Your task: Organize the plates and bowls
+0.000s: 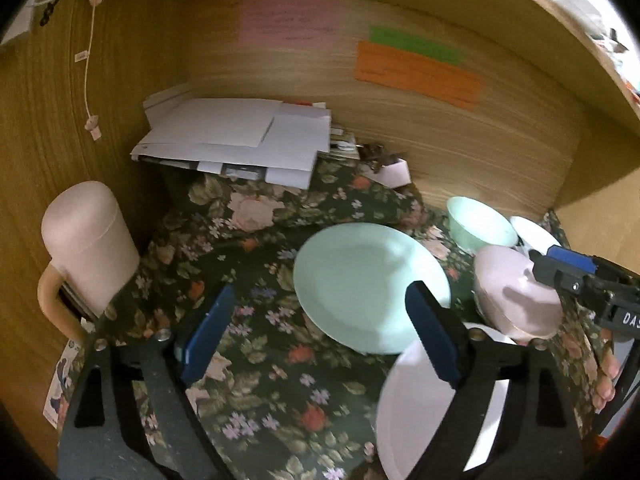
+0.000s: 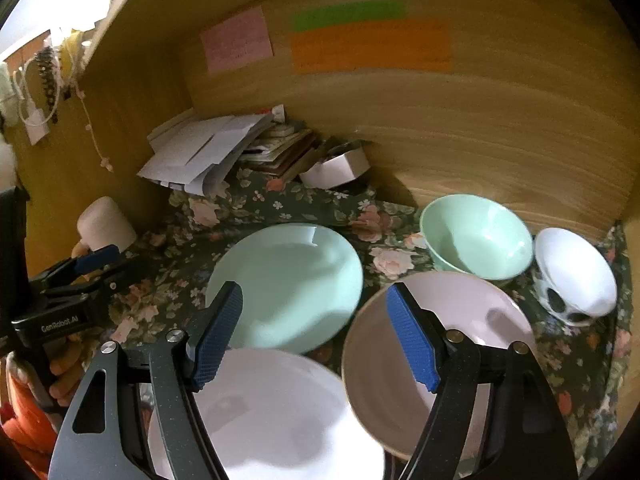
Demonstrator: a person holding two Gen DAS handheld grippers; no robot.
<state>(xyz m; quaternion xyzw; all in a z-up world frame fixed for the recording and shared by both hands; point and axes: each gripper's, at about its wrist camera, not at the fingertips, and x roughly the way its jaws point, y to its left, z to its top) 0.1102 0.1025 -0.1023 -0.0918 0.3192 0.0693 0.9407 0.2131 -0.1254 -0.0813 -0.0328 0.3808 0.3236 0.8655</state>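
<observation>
A mint-green plate (image 1: 368, 284) (image 2: 288, 280) lies flat on the floral cloth (image 1: 248, 360). Nearer to me is a white plate (image 1: 432, 432) (image 2: 264, 412), and a pink bowl (image 1: 516, 292) (image 2: 460, 320) stands to its right. Behind the pink bowl stand a green bowl (image 1: 476, 220) (image 2: 476, 236) and a white bowl (image 1: 534, 232) (image 2: 572, 272) with dark marks outside. My left gripper (image 1: 320, 332) (image 2: 92, 272) hovers open above the cloth, left of the green plate. Over the white plate and the pink bowl's rim my right gripper (image 2: 316, 336) (image 1: 560, 268) hangs open, holding nothing.
Wooden walls (image 2: 480, 140) close in the back and both sides, with coloured notes stuck on. A pink lidded mug (image 1: 88, 248) stands at the left. A pile of papers (image 1: 236, 136) and a small white box (image 2: 336, 168) fill the back corner.
</observation>
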